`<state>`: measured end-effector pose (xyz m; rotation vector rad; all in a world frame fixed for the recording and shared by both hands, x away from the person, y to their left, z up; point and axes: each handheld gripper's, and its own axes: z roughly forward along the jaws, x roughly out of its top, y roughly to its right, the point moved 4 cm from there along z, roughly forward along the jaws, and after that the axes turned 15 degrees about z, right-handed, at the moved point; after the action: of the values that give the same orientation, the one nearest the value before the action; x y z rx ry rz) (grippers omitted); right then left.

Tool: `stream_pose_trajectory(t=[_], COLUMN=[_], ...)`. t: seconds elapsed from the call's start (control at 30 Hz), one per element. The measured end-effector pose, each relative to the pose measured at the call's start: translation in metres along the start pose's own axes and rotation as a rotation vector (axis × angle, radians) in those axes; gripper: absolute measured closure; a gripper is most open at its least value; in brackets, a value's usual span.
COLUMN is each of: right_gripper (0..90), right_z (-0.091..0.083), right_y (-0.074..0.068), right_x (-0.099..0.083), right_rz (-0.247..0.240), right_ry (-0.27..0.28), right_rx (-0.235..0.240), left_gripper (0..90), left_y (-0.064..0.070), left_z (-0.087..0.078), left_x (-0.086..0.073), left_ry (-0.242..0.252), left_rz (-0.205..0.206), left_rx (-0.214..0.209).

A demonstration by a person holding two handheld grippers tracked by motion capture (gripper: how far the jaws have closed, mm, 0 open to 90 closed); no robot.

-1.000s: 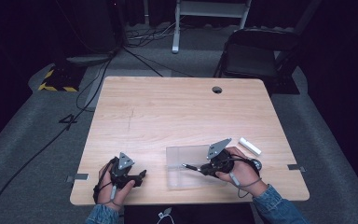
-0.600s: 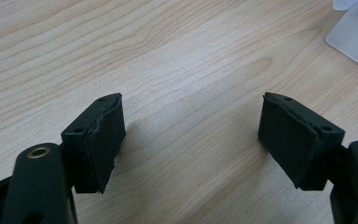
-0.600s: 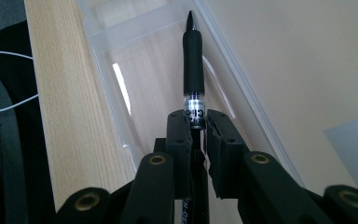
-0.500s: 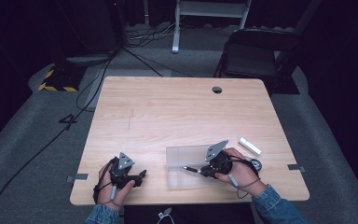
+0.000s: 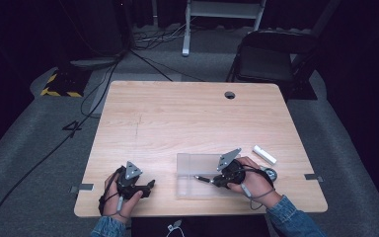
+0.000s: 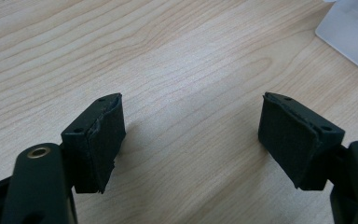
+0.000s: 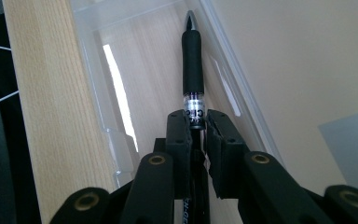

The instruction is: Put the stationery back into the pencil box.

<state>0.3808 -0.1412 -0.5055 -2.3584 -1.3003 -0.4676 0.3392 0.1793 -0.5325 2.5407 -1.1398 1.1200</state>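
A clear plastic tray (image 5: 190, 173) lies flat on the wooden counter (image 5: 187, 118), close to the counter's near edge, and everything else sits around it. The right gripper (image 5: 208, 179) is over the tray's right part, its jaws clamped on a pen (image 5: 202, 178) with a black grip and silver tip. In the right gripper view the pen (image 7: 192, 70) runs straight out from between the jaws, its tip pointing over the tray's floor (image 7: 140, 84) and alongside one of the tray's long walls; whether the tip touches the plastic cannot be told. The left gripper (image 5: 150, 186) rests on the counter well to the left of the tray, its jaws wide apart with only bare wood between them. A white cap-like cylinder (image 5: 265, 154) lies on the counter just right of the tray, beyond the right hand (image 5: 251, 177).
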Motion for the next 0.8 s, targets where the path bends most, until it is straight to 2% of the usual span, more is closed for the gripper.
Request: stream_pose_trajectory(t=[0.2, 0.3, 0.33, 0.37, 0.5, 0.57, 0.8], right_gripper=[79.3, 78.7, 78.7, 78.2, 75.9, 75.1, 72.2], right_z=[0.001, 0.0, 0.0, 0.0, 0.0, 0.0, -0.005], right_y=[0.001, 0.002, 0.002, 0.002, 0.003, 0.003, 0.001], right_x=[0.0, 0.0, 0.0, 0.0, 0.0, 0.0, -0.001], right_rz=[0.0, -0.006, -0.006, -0.006, -0.008, -0.007, -0.006], right_ry=[0.003, 0.003, 0.003, 0.004, 0.009, 0.013, 0.027], right_rx=[-0.01, -0.019, -0.019, -0.022, -0.037, -0.043, -0.049], left_gripper=[23.7, 30.0, 30.2, 30.2, 29.9, 29.9, 30.1], left_y=[0.003, 0.012, 0.012, 0.016, 0.03, 0.036, 0.038], left_z=[0.001, 0.002, 0.002, 0.003, 0.006, 0.008, 0.011], left_x=[0.001, 0.006, 0.006, 0.011, 0.024, 0.03, 0.032], left_ry=[0.007, 0.021, 0.021, 0.031, 0.065, 0.085, 0.074], left_rz=[0.011, 0.036, 0.036, 0.053, 0.076, 0.07, 0.084], left_rx=[-0.001, -0.031, -0.031, -0.045, -0.073, -0.096, -0.099])
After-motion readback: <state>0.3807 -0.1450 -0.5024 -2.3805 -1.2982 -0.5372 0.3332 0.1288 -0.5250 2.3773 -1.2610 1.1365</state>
